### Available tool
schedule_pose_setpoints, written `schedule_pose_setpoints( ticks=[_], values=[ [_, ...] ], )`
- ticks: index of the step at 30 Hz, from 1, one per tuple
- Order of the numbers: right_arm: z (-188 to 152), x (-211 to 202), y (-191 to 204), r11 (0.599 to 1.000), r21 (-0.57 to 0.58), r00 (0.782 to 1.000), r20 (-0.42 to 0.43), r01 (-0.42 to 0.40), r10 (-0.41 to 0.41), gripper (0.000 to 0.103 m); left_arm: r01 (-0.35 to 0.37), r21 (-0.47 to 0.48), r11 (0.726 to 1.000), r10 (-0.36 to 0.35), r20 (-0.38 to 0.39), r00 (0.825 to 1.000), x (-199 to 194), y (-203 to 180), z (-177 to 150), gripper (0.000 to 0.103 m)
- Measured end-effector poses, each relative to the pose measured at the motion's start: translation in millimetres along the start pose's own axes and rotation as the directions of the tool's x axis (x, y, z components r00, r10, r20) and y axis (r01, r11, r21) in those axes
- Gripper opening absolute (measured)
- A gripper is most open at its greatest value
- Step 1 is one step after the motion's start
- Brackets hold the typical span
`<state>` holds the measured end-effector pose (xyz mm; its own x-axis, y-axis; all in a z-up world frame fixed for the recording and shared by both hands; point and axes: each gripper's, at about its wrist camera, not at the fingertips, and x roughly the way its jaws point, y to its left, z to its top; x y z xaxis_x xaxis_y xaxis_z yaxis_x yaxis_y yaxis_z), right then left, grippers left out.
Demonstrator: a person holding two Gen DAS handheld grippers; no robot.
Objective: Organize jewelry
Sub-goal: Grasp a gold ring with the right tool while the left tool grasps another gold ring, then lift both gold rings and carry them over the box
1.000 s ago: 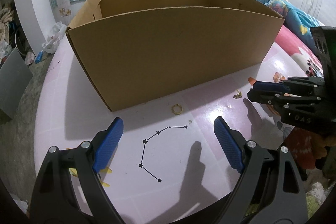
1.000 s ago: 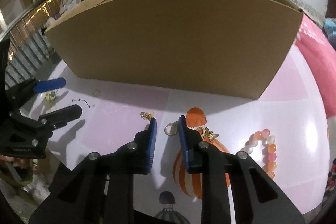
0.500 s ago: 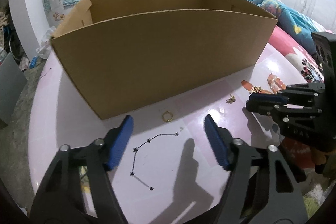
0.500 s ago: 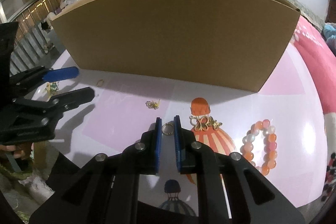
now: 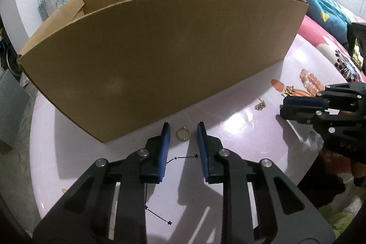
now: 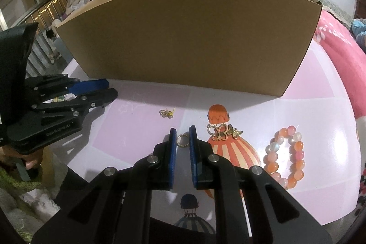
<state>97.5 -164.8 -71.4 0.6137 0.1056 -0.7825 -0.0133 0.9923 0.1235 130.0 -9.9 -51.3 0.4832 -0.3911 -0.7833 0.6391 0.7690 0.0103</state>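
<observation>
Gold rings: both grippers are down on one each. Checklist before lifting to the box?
1. Left gripper straddles the small gold metal ring: ok.
2. Left pads on that ring: not ok; the jaws have just been closing, with gaps on both sides.
3. Right gripper on the second gold ring: ok; the jaws have just been closing and the pads appear to touch it.
4. Gold butterfly charms clear of the right fingers: ok.
5. Brown cardboard box open-topped: ok; contents: cannot tell.
</observation>
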Motion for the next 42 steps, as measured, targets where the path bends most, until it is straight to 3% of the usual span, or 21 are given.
schedule_pose_setpoints(
  ticks=[14,42],
  values=[
    [-1,-4,-6,1.0,0.017,1.0,0.008,-0.017,0.016,0.011,0.004,0.039,0.999,-0.004,0.01,1.0,-1,-6,-1,0.011],
    [-1,-14,-7,1.0,0.014,0.999,0.036,-0.026,0.025,0.011,-0.008,0.032,0.999,0.006,0.053,0.999,-17,-5,-6,0.009]
  ],
)
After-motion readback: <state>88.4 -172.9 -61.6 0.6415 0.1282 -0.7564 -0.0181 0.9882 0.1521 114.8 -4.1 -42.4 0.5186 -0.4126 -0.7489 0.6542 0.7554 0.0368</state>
